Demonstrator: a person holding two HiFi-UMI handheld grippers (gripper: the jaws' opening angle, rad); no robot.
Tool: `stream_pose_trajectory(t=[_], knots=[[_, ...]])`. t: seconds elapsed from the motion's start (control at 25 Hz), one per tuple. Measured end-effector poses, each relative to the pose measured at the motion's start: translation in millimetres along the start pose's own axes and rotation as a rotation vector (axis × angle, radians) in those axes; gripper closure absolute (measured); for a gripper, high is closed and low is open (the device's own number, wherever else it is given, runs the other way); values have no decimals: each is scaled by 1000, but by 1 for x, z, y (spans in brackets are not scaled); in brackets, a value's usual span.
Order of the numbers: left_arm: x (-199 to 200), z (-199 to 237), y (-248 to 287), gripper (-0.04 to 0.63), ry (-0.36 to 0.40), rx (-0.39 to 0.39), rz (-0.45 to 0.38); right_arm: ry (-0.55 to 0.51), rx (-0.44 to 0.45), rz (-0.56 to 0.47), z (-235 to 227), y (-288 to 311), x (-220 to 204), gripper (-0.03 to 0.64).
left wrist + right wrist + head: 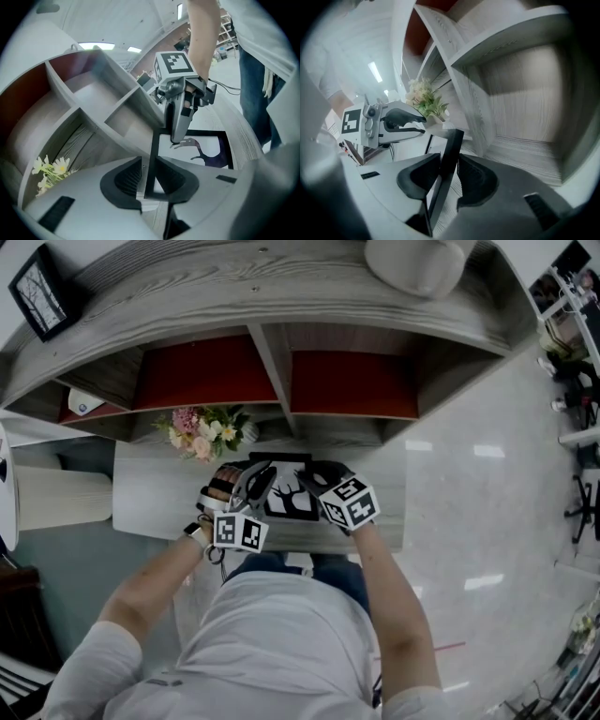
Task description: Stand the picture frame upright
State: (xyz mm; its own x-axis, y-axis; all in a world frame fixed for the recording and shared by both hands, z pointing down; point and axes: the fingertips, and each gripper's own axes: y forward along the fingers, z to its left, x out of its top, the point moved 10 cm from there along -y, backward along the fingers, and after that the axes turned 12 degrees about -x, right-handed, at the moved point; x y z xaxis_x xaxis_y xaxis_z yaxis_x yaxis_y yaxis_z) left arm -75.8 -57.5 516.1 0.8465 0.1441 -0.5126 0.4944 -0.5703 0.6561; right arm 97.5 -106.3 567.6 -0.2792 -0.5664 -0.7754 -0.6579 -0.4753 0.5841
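Observation:
A black picture frame (289,499) with a dark bird-and-branch print lies face up on the grey wooden shelf top (150,488), in front of the open cubbies. My left gripper (251,487) grips the frame's left edge; in the left gripper view the black bar (151,154) runs between its pads (126,180). My right gripper (317,484) grips the opposite edge. In the right gripper view that edge (449,150) stands between the pads (474,180), which press on it. Each gripper shows in the other's view: the right gripper (177,138) and the left gripper (418,124).
A small bunch of flowers (202,432) stands just left of the frame, at the back of the shelf top. Cubby dividers (277,371) and red back panels rise behind. A second framed picture (42,292) and a white rounded object (412,263) sit on the top shelf.

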Motion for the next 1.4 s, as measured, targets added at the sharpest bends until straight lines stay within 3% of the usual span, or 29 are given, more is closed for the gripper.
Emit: stream_pose_trajectory(t=[0.16,0.48,0.92,1.16,1.4], knots=[[-2,3,-7,514,-50,22,9,3,-50,-39,-11,-16,-1,495],[-2,-1,-25,514,-255,69,46,-15,-162,-117,-39,-49,-5,495],[7,-5,-62,514,-775,147,-25,-79,-258,-226,-72,-74,-5,495],[14,-11,-67,514,-873,165,-34,-93,-317,-269,-86,-73,3,495],[18,-18,-70,514,-878,170,-15,-106,-359,-294,-94,-64,15,497]])
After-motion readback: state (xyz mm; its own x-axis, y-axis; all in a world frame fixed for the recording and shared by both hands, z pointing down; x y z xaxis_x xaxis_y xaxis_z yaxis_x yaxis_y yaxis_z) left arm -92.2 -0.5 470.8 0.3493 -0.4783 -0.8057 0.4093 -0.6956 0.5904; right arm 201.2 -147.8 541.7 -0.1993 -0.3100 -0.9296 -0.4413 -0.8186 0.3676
